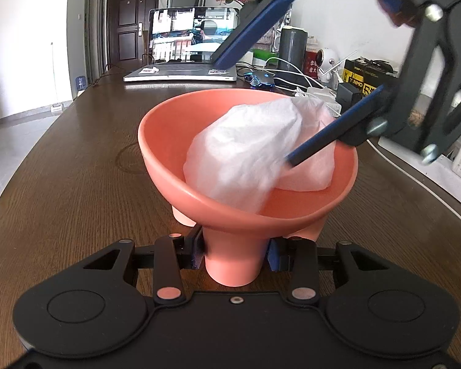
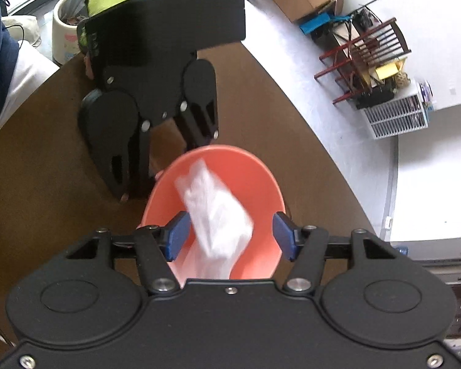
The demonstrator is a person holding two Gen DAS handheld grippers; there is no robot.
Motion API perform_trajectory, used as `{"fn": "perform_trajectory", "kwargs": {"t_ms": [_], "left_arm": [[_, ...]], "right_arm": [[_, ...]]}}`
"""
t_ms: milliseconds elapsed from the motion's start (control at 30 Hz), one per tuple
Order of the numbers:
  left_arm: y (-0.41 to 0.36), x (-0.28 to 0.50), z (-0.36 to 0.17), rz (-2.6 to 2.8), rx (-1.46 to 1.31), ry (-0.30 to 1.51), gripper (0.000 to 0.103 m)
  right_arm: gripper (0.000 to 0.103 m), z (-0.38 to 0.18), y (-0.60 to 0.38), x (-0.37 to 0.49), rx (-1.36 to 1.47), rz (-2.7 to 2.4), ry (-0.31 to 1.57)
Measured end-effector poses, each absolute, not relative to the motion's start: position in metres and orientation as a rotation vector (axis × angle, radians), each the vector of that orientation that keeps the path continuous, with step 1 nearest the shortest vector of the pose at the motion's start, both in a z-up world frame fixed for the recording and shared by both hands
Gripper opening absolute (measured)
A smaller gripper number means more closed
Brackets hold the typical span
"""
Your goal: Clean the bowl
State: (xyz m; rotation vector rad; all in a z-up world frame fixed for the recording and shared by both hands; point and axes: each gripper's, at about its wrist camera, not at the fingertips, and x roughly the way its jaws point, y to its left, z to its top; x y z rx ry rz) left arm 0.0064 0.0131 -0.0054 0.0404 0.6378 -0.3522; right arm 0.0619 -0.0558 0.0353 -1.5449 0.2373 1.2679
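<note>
Two hand-held grippers work here: the left hand-held gripper (image 1: 235, 253) pinches a foot of the bowl (image 1: 169, 141) on the bench (image 1: 76, 169); the right hand-held gripper (image 2: 227, 235) hangs spread around the tissue (image 2: 218, 215), which could slump, leaving the bowl unwiped.

The white tissue (image 2: 218, 224) inside the salmon bowl (image 2: 255, 178) is smeared by blur, its lower end hidden behind the right gripper's (image 2: 229, 233) body, which also covers the bowl's near rim.

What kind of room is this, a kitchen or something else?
Probably a home living or work room, not a kitchen: an open laptop stands on the wooden table, a dark entrance door is behind it, and a small camera sits among cables.
</note>
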Motion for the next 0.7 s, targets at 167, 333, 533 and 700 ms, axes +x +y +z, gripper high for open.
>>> {"fn": "perform_trajectory", "kwargs": {"t_ms": [167, 333, 533, 700], "left_arm": [[0.012, 0.007, -0.006, -0.351, 0.044, 0.638, 0.039], [0.011, 0.007, -0.006, -0.350, 0.048, 0.637, 0.039], [0.010, 0.007, -0.006, -0.349, 0.052, 0.637, 0.038], [0.007, 0.007, -0.007, -0.346, 0.059, 0.636, 0.038]], "right_arm": [[0.003, 0.019, -0.048, 0.070, -1.581, 1.257, 0.251], [0.002, 0.018, -0.044, 0.062, -1.587, 1.288, 0.236], [0.002, 0.023, -0.026, 0.054, -1.558, 1.319, 0.153], [0.002, 0.021, -0.027, 0.074, -1.593, 1.250, 0.171]]}}
